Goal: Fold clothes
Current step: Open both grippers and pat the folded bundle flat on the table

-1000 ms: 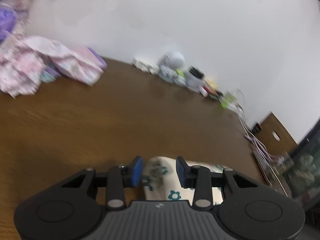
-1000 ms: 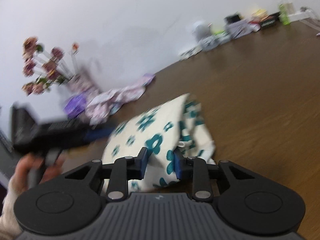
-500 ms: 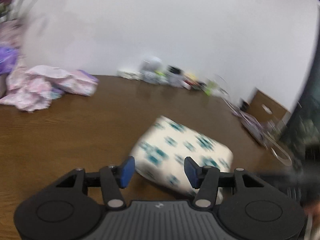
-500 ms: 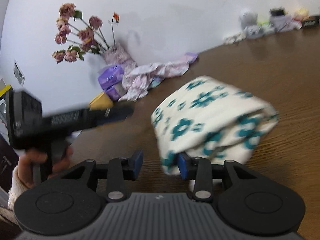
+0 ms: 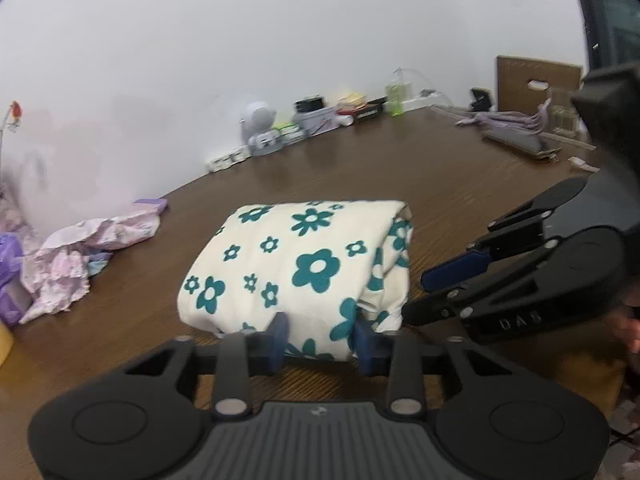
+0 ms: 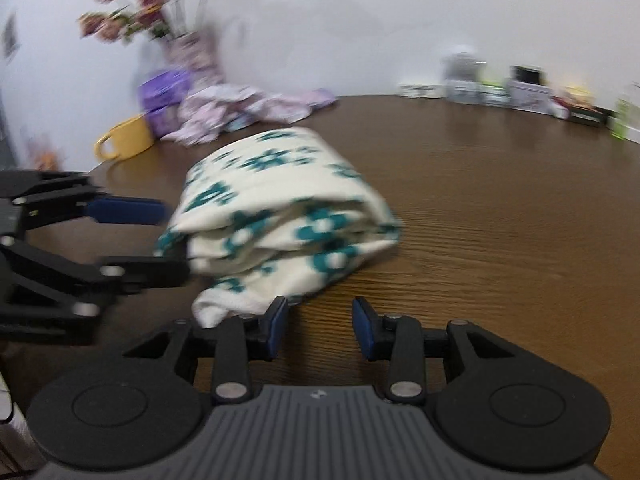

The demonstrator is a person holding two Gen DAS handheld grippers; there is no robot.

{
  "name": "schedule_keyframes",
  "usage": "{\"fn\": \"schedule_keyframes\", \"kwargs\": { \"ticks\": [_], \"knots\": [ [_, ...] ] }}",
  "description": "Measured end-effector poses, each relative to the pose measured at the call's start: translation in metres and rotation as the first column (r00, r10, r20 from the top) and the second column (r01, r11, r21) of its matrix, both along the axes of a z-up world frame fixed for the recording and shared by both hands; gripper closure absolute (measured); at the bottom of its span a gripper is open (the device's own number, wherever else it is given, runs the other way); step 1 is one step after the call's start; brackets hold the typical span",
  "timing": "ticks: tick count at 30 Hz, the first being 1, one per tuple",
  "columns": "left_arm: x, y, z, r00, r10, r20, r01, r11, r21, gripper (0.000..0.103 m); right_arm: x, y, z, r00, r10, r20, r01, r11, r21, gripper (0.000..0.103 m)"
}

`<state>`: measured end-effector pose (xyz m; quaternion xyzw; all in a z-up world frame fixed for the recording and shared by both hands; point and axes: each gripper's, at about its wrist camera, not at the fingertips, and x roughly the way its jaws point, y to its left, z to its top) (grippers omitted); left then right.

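Note:
A folded cream cloth with teal flowers lies on the dark wooden table. My left gripper has its two blue fingers closed in on the cloth's near edge, with the thick fold between them. In the right wrist view the same cloth lies just ahead and to the left, and the left gripper brackets its left end from above and below. My right gripper is open over bare wood, its left finger just touching a cloth corner. The left wrist view has the right gripper beside the cloth's right end.
A crumpled pink garment pile lies at the back left, by a purple box, a yellow mug and a vase of flowers. Small clutter lines the wall. Cables and cardboard sit far right.
The folded cloth was set down and both grippers let go of it. The left fingers then narrowed again onto its near edge, while the right gripper stays open just off its corner.

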<state>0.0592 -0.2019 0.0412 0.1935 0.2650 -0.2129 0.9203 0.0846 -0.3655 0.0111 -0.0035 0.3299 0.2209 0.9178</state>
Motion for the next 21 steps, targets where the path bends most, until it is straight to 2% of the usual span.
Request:
{"fn": "schedule_keyframes", "kwargs": {
  "ticks": [1,3,5,8,16,21],
  "knots": [
    [0.0,-0.002,-0.001,1.0,0.012,0.004,-0.012,1.0,0.005,0.081,0.001,0.004,0.0,1.0,0.022,0.002,-0.022,1.0,-0.006,0.072],
    [0.0,-0.004,-0.001,0.999,0.03,0.014,-0.03,0.999,0.01,0.096,0.003,0.008,0.0,0.999,0.053,-0.001,-0.053,0.999,0.01,0.075],
    [-0.002,-0.004,0.001,0.999,0.047,0.023,-0.047,0.999,0.004,0.098,0.006,0.01,-0.001,0.997,0.078,-0.006,-0.078,0.996,0.038,0.083],
    [-0.003,-0.002,0.005,0.997,0.073,0.02,-0.073,0.997,-0.026,0.098,0.011,0.013,0.0,0.997,0.082,-0.012,-0.081,0.993,0.081,0.089],
    [-0.002,0.0,0.01,0.994,0.112,0.005,-0.111,0.992,-0.062,0.098,0.02,0.021,-0.002,0.998,0.059,-0.021,-0.056,0.989,0.135,0.088],
    [-0.002,0.004,0.015,0.994,0.104,-0.025,-0.106,0.989,-0.102,0.098,0.01,0.013,0.001,0.988,0.149,-0.033,-0.143,0.979,0.146,0.087]
  ]
}}
